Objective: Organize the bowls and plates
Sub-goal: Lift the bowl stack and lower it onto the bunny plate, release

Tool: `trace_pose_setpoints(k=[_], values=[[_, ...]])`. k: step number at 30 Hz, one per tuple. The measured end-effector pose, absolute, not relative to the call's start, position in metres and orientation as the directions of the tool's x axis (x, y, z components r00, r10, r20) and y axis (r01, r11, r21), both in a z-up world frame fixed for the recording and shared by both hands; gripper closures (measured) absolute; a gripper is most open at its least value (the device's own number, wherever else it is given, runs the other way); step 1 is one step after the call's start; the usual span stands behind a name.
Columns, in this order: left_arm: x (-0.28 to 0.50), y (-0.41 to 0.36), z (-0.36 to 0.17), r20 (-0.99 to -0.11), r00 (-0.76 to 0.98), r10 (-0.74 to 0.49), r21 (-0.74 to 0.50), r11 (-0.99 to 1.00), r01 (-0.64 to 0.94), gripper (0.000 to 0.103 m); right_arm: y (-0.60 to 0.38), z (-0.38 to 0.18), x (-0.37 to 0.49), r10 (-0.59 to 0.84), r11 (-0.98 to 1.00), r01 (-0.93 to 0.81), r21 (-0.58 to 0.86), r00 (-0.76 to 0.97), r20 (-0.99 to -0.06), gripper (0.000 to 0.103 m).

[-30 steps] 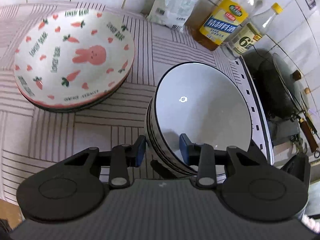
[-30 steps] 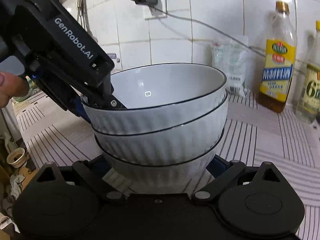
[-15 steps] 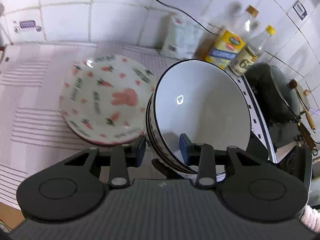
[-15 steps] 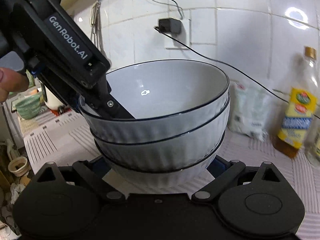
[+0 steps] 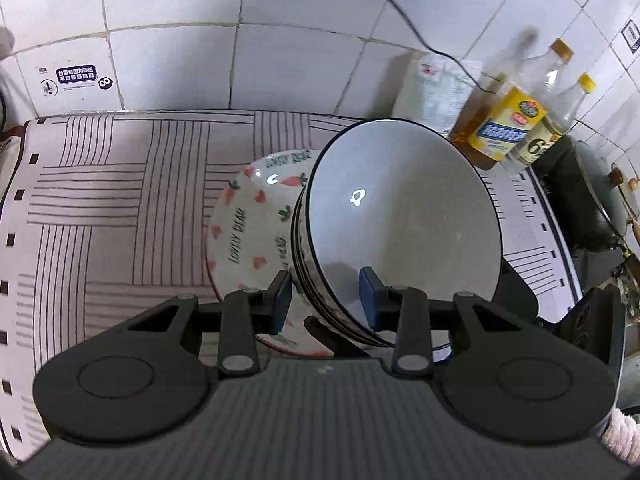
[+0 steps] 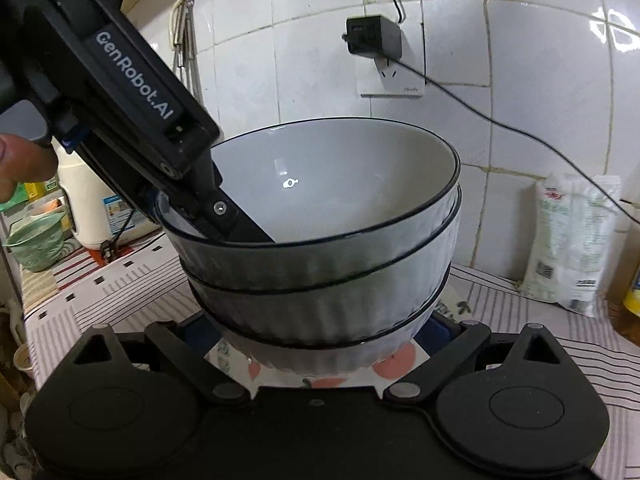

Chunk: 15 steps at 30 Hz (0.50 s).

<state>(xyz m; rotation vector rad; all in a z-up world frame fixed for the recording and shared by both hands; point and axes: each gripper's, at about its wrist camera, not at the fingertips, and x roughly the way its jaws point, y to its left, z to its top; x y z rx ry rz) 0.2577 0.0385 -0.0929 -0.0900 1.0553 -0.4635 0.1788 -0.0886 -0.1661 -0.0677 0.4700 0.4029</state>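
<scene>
A stack of three white bowls with black rims (image 5: 404, 220) (image 6: 320, 248) is held in the air by both grippers. My left gripper (image 5: 326, 294) is shut on the stack's near rim, one finger inside and one outside. My right gripper (image 6: 316, 336) is closed around the bottom bowl's base, its fingertips mostly hidden. The stack hangs just above a pile of white plates with pink rabbit and carrot print (image 5: 248, 232), also showing under the bowls in the right wrist view (image 6: 392, 364).
Oil and vinegar bottles (image 5: 508, 120) and a white bag (image 5: 436, 92) (image 6: 572, 240) stand by the tiled wall. A dark wok (image 5: 592, 196) sits at right. A cable runs from a wall plug (image 6: 374, 36). A green cup (image 6: 36, 240) stands far left.
Both grippers have lifted the bowl stack off the striped cloth and carried it left, so it now hangs over the rabbit plates.
</scene>
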Motion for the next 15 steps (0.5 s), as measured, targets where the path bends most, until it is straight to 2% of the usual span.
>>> trace_pose_setpoints(k=[15], values=[[0.295, 0.040, -0.135, -0.855, 0.340, -0.392, -0.264, 0.893, 0.366, 0.068, -0.074, -0.198, 0.206, 0.283, 0.945, -0.325, 0.022, 0.786, -0.550, 0.004]])
